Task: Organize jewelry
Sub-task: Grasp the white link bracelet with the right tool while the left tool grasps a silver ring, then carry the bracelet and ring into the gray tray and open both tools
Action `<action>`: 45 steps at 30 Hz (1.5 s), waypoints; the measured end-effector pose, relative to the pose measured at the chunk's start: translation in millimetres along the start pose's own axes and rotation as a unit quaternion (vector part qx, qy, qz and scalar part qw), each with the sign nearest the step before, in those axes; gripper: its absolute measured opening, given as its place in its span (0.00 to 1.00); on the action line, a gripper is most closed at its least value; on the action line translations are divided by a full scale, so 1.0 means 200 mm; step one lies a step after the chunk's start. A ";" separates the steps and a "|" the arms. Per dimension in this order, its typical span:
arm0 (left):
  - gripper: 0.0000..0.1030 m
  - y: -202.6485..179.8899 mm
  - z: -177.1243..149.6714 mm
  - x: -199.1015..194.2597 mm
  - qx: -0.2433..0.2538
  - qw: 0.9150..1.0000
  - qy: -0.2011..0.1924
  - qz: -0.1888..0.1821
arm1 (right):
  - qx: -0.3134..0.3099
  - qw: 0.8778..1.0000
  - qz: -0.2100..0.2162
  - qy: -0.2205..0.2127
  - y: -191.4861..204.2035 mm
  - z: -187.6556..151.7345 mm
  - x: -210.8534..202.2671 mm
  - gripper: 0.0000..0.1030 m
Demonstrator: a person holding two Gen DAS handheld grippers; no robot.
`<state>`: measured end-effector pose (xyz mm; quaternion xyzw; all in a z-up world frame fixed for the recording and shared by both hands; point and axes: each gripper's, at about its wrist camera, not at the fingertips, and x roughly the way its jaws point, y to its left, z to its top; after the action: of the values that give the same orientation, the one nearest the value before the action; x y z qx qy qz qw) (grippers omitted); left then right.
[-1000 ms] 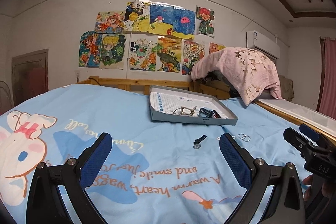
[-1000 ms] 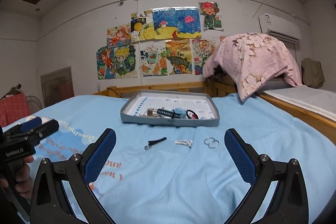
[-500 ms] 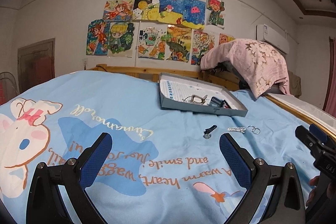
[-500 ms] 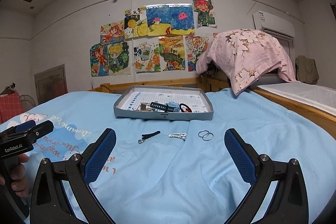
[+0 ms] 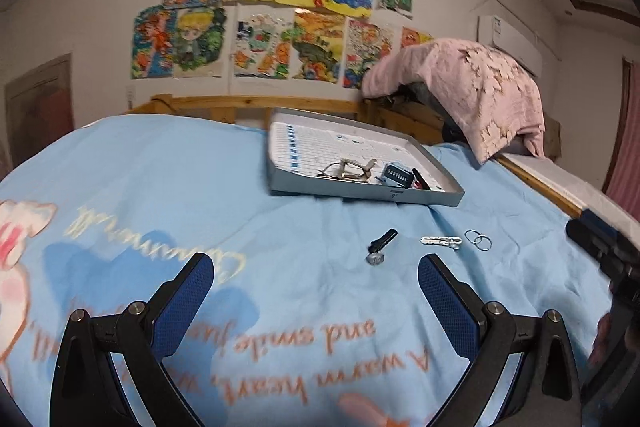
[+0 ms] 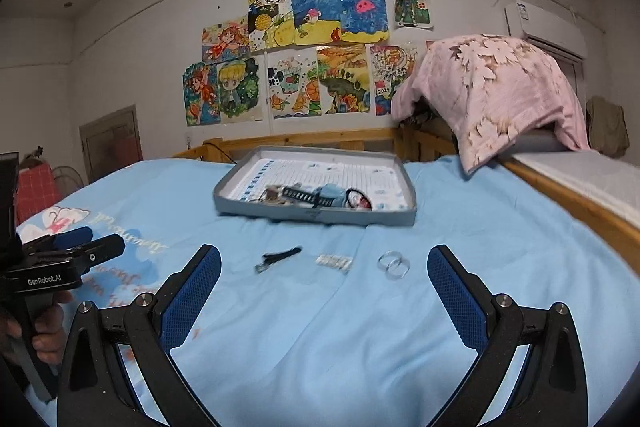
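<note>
Both the left hand-held gripper (image 5: 316, 277) and right hand-held gripper (image 6: 324, 269) have edged nearer, jaws apart and empty; the clip (image 6: 280, 255), bar (image 6: 334, 261) and rings (image 6: 394, 265) lie on the bed before the tray (image 6: 316, 214); pickup looks imminent.

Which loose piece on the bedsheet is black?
The hair clip, leftmost of three; the clear barrette and linked rings right of it are pale.
</note>
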<state>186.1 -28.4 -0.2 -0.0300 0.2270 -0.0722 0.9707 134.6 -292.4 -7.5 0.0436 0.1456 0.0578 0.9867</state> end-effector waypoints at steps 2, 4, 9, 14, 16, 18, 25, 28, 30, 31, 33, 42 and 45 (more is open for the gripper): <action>1.00 -0.02 0.02 0.10 0.014 1.000 0.009 -0.009 | -0.012 1.000 0.001 -0.001 -0.04 0.06 0.05 0.99; 1.00 -0.03 0.02 0.18 0.024 0.999 0.026 -0.015 | -0.016 1.000 0.003 -0.002 -0.08 0.12 0.11 0.98; 0.96 -0.10 0.02 0.43 0.051 0.996 0.070 -0.032 | 0.008 0.999 0.039 0.038 -0.20 0.18 0.35 0.97; 0.79 -0.16 0.02 0.62 0.067 0.990 0.106 -0.056 | -0.006 0.994 0.070 0.082 -0.21 0.13 0.60 0.73; 0.70 -0.17 0.01 0.69 0.065 0.987 0.129 -0.074 | -0.011 0.991 0.090 0.102 -0.20 0.10 0.69 0.68; 0.54 -0.17 -0.02 0.75 0.060 0.982 0.152 -0.091 | -0.019 0.986 0.112 0.119 -0.17 0.06 0.76 0.49; 0.41 -0.20 -0.06 0.82 0.064 0.976 0.164 -0.131 | -0.047 0.969 0.153 0.188 -0.08 -0.07 0.93 0.32; 0.35 -0.23 -0.08 0.85 0.075 0.974 0.174 -0.128 | -0.051 0.966 0.149 0.203 -0.05 -0.12 0.95 0.30; 0.33 -0.23 -0.08 0.86 0.077 0.972 0.180 -0.127 | -0.052 0.964 0.146 0.214 -0.04 -0.14 0.96 0.28; 0.32 -0.23 -0.09 0.87 0.078 0.972 0.182 -0.126 | -0.053 0.964 0.143 0.218 -0.04 -0.15 0.97 0.28; 0.25 -0.23 -0.10 0.87 0.081 0.971 0.185 -0.125 | -0.053 0.962 0.140 0.226 -0.04 -0.17 0.98 0.28; 0.19 -0.22 -0.12 0.87 0.082 0.971 0.183 -0.130 | -0.056 0.961 0.127 0.239 0.01 -0.23 0.97 0.15; 0.19 -0.21 -0.12 0.85 0.075 0.973 0.174 -0.132 | -0.051 0.962 0.128 0.235 0.00 -0.23 0.96 0.13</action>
<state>320.5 -96.1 -92.3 0.0258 0.3800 -0.2209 0.8979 303.7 -264.2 -105.8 -0.0034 0.3637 0.1993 0.9099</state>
